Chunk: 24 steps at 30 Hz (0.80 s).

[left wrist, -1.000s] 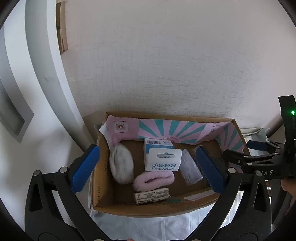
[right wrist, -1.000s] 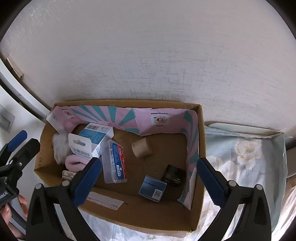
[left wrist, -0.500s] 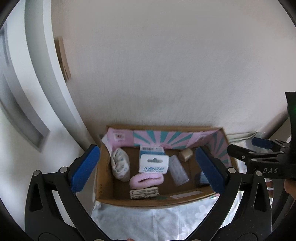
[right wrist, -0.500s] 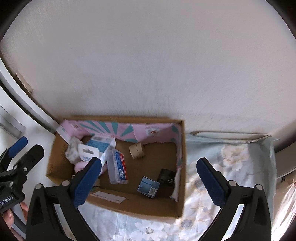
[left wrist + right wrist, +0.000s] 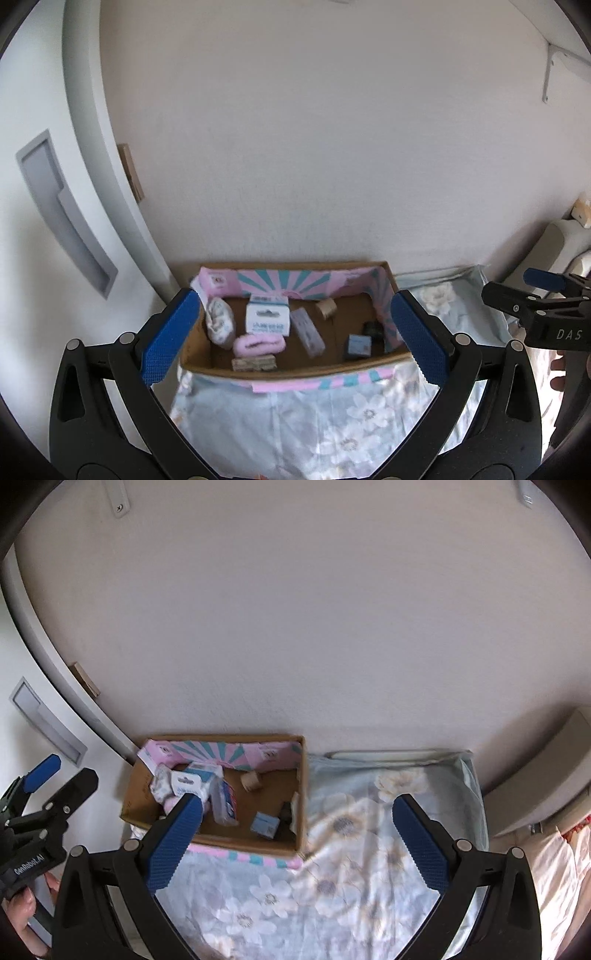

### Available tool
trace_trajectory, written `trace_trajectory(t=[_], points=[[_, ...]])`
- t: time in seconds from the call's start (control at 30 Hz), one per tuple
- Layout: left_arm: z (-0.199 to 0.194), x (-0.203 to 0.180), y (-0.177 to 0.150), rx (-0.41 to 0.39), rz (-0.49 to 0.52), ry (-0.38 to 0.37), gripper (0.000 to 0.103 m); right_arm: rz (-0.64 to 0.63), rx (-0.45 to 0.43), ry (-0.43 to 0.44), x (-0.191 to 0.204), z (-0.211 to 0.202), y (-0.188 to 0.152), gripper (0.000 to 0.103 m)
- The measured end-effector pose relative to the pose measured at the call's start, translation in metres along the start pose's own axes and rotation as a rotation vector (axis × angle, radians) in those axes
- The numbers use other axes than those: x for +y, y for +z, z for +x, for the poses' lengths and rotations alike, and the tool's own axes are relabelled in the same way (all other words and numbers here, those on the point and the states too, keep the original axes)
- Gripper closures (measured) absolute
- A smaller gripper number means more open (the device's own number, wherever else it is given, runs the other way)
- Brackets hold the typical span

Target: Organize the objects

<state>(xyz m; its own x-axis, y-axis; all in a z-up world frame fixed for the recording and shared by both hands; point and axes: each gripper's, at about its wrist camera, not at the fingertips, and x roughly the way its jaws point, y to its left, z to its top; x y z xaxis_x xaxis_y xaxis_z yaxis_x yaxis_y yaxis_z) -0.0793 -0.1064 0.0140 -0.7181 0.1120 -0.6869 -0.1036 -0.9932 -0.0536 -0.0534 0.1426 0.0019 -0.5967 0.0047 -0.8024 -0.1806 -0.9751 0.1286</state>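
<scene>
a: two grippers, both spread wide with nothing between the blue pads. the left gripper (image 5: 293,338) hangs above the near edge of the cardboard box (image 5: 295,369), and the right gripper (image 5: 297,843) sits off to the box's right, over the floral sheet (image 5: 369,849).

b: where is the box itself?

a: on the sheet, pushed back against the white wall (image 5: 314,147), at the left end beside a white door frame (image 5: 110,221). its inner walls are lined pink with teal rays.

b: and what is in it?

a: at the left, a white rolled cloth (image 5: 221,323), with a pink fuzzy roll (image 5: 259,344) just beside it. behind the pink roll stands a white and blue carton (image 5: 267,318) with a hang tab. a flat printed packet (image 5: 254,363) lies along the near wall. a clear plastic case (image 5: 307,331) lies slanted near the middle, and a small brown tape roll (image 5: 327,308) is near the back wall. at the right end, a small blue box (image 5: 358,346) touches a small black item (image 5: 373,328); i cannot tell what that one is.

b: anything outside the box?

a: a pink and teal flap (image 5: 255,857) folds out over the sheet at the front.
</scene>
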Motion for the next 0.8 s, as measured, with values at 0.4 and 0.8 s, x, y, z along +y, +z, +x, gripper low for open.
trace_trajectory(t=[0.4,0.8], points=[[-0.019,-0.005,-0.022,-0.004,-0.033,-0.005,0.000,0.004,-0.058,-0.054,-0.012,-0.023,-0.028,0.000],[-0.029,-0.008,-0.021,-0.027,-0.030,0.003,0.000,0.014,-0.080,-0.038,-0.014,-0.032,-0.029,0.000]])
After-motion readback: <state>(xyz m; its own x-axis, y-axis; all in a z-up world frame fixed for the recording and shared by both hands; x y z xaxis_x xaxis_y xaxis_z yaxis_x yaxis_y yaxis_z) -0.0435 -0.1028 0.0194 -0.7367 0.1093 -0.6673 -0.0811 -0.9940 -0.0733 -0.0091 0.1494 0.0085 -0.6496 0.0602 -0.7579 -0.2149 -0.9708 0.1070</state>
